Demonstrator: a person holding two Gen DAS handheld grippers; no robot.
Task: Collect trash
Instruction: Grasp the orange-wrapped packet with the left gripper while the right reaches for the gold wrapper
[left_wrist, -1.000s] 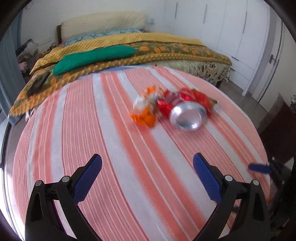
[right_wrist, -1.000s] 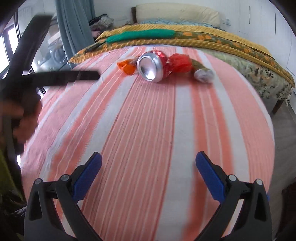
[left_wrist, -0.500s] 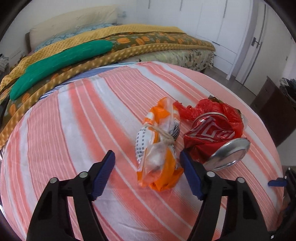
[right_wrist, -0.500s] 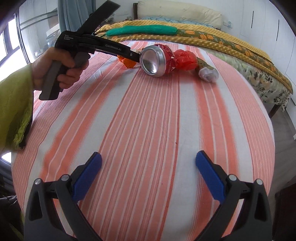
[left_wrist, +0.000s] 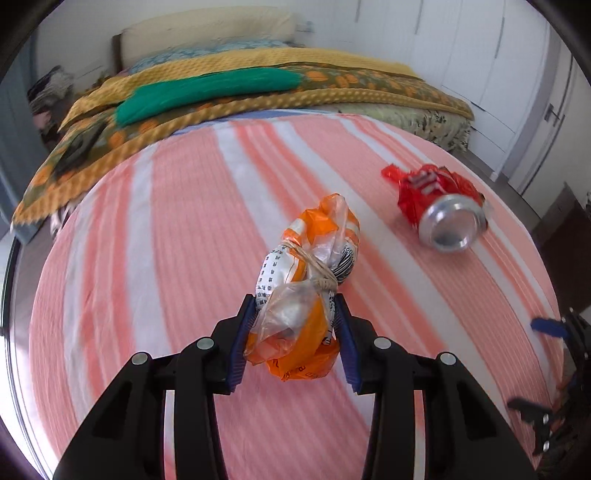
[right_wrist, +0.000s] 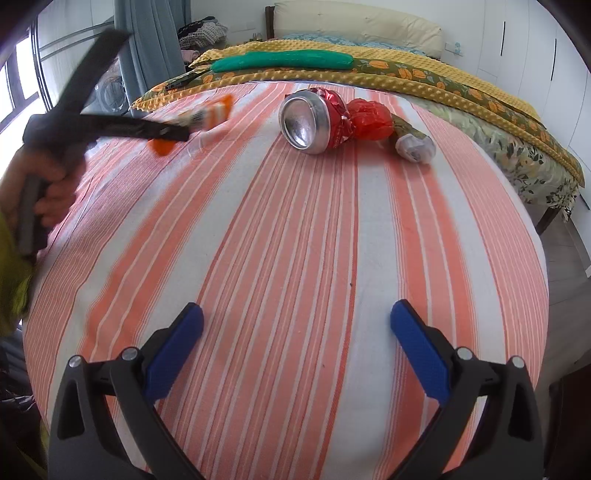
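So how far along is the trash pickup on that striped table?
Nothing looks collected yet. In hand: the left gripper has just been closing, and its pads now press the tied orange bag. Left: the crushed can, the red wrapper and the rolled wrapper beside it, all lying on the cloth. The right gripper hangs open and empty.

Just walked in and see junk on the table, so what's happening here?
A person is collecting trash off a striped tablecloth with two handheld grippers. The left gripper has just been closing its fingers on an orange plastic bag bundle tied with a rubber band. The right gripper waits open over bare cloth. A crushed red can and a red wrapper are still lying there.
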